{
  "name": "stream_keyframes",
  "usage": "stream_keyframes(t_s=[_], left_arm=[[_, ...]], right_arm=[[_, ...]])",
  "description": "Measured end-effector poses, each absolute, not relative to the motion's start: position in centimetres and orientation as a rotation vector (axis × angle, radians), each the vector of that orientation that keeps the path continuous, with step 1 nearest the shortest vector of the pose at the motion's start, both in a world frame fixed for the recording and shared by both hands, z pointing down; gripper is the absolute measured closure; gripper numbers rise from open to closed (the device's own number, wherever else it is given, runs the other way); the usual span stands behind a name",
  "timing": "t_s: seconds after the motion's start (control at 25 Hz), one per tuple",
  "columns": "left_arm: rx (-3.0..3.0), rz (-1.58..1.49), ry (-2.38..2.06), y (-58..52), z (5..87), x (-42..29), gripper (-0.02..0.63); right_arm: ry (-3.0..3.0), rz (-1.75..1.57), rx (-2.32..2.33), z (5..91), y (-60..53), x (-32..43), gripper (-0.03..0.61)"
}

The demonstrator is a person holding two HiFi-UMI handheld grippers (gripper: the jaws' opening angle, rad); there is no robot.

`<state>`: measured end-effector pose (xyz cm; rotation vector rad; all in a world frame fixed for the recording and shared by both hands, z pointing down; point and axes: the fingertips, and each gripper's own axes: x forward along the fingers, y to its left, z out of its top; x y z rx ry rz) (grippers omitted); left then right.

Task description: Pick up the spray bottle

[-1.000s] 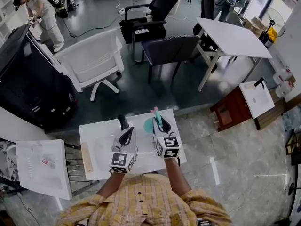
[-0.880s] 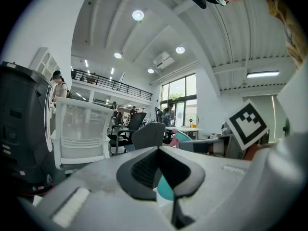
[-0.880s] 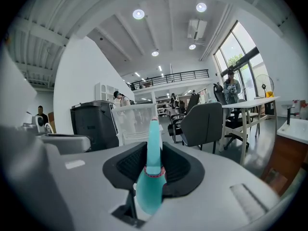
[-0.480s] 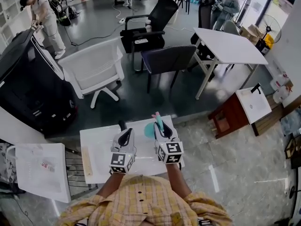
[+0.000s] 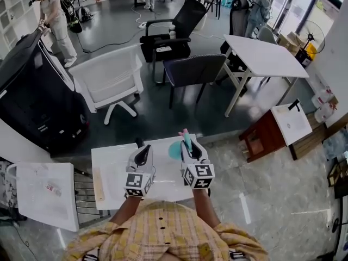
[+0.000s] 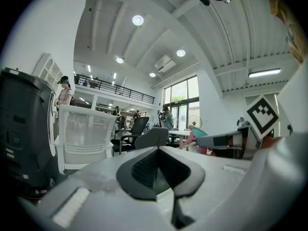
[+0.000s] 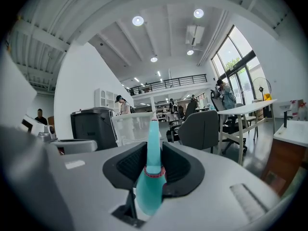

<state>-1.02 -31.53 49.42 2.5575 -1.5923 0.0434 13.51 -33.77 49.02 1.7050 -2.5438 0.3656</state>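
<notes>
- The right gripper [image 7: 154, 154] jaws grip the bottle [image 7: 148, 186]; it has risen off the surface [image 5: 111, 167], so the pickup looks done.
- The left gripper [image 6: 155, 166] jaws are closed, empty.

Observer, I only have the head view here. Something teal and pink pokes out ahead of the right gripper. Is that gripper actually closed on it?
Observer: Yes. The right gripper view shows the right gripper with its fingers pressing the teal spray bottle from both sides.
Operator: Anything in the left one?
Observer: No. In the left gripper view the left gripper has its fingers meeting at the tips, with nothing between them.
Operator: Where on the bottle is the grip?
Observer: On its narrowing upper part. A pink band sits between the fingers, and the slim tip reaches out past them.
</notes>
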Motion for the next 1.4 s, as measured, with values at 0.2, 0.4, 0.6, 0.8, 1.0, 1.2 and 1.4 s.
stream_keyframes(t_s=[0.2, 0.4, 0.6, 0.8, 1.0, 1.2, 1.4], left_arm=[[2.568, 0.038, -1.592, -31.5, 48.9, -0.7, 0.614], [2.576, 0.04, -1.596, -31.2, 48.7, -0.6, 0.614], [2.56, 0.047, -1.604, -31.3, 48.8, -1.2, 0.615], [2.562, 0.044, -1.611, -31.2, 48.8, -1.2, 0.615], [2.561, 0.039, -1.611, -31.2, 48.9, -1.3, 0.614], [2.562, 0.038, -1.611, -31.1, 48.8, -1.4, 0.614], [2.552, 0.044, -1.611, -31.2, 49.0, -1.4, 0.614]], right_arm=[[-2.551, 0.367, 1.707, 48.7, -33.7, 13.7, 0.478], [-2.548, 0.353, 1.715, 48.5, -33.4, 13.8, 0.479], [-2.55, 0.341, 1.718, 48.0, -33.4, 13.6, 0.479], [-2.557, 0.334, 1.719, 47.8, -33.3, 13.7, 0.479], [-2.554, 0.334, 1.719, 48.0, -33.3, 13.6, 0.479], [-2.552, 0.335, 1.723, 47.9, -33.2, 13.7, 0.479], [-2.548, 0.345, 1.723, 48.1, -33.3, 13.7, 0.479]])
